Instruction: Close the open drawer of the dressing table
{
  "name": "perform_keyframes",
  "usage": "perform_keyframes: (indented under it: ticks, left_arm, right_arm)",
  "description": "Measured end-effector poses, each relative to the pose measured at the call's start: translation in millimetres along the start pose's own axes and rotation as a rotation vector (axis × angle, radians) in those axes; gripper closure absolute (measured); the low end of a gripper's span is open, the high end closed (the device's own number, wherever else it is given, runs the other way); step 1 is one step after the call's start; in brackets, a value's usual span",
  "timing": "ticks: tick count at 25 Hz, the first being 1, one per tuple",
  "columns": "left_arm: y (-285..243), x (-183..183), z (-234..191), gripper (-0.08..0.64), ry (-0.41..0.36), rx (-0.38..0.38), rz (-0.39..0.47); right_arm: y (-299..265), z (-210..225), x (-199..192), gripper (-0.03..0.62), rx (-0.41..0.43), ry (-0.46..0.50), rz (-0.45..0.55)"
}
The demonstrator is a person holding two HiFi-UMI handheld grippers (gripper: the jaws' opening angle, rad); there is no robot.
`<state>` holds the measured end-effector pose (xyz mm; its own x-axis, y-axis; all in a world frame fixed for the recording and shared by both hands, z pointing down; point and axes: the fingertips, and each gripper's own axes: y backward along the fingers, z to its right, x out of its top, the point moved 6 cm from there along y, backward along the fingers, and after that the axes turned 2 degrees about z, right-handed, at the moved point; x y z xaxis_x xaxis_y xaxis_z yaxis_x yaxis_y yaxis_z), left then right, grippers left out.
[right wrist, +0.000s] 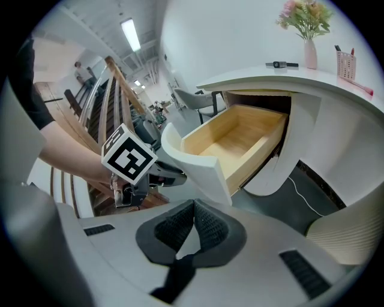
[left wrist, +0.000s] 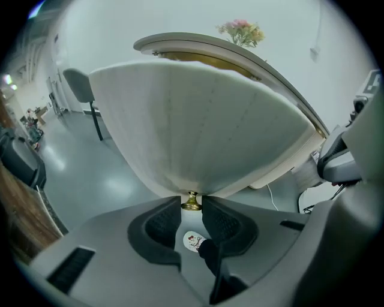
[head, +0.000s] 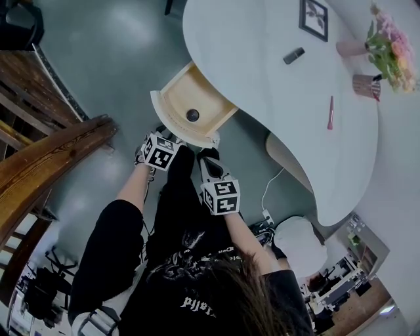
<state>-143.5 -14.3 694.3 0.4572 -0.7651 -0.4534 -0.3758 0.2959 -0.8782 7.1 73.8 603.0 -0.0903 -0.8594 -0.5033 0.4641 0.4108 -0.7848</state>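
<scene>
One open drawer (head: pixel 169 123), one brass knob (left wrist: pixel 191 204) nipped in left tongs (left wrist: pixel 191 199), right tongs (right wrist: pixel 193 204) closed, empty.

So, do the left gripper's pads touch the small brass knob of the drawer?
Touching. The left gripper view shows the brass knob between the pads of the left gripper, each pad meeting its side, no gap.

A glossy grey floor (head: pixel 111 46) mirrors the light beside a wooden stair rail (head: pixel 52 164). A strip light (right wrist: pixel 130 34) runs overhead, and a grey chair (left wrist: pixel 80 89) stands by the white wall (left wrist: pixel 150 18).
</scene>
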Motion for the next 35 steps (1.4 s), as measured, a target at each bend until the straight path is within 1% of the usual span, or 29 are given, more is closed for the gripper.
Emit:
perform_keyframes:
  ticks: [4, 9, 13, 18, 24, 31, 35]
  left_arm:
    - [-1, 1, 0, 0.44, 0.006, -0.005, -0.013]
    - [-2, 2, -3, 0.44, 0.033, -0.006, 0.008]
    - [-3, 5, 0, 0.442, 0.032, 0.003, 0.01]
    - [-5, 14, 1, 0.443, 0.022, 0.009, 0.016]
    - [-10, 24, 5, 0.443, 0.027, 0.032, 0.016]
    - [-18, 38, 5, 0.444, 0.009, 0.015, 0.024]
    - [-22, 46, 8, 0.445, 0.027, 0.025, 0.032]
  right_arm:
    - [-1, -1, -3, 0.566, 0.007, 0.007, -0.017]
    - [1, -1, -9, 0.566, 0.011, -0.02, -0.028]
    - [3, 3, -15, 0.566, -0.005, -0.044, -0.036]
    - [5, 7, -10, 0.566, -0.02, -0.066, -0.01]
    - [7, 10, -12, 0.566, -0.038, -0.053, -0.022]
    - [12, 20, -14, 0.566, -0.06, -0.082, -0.024]
    - [13, 25, -19, 0.566, -0.065, -0.092, -0.035]
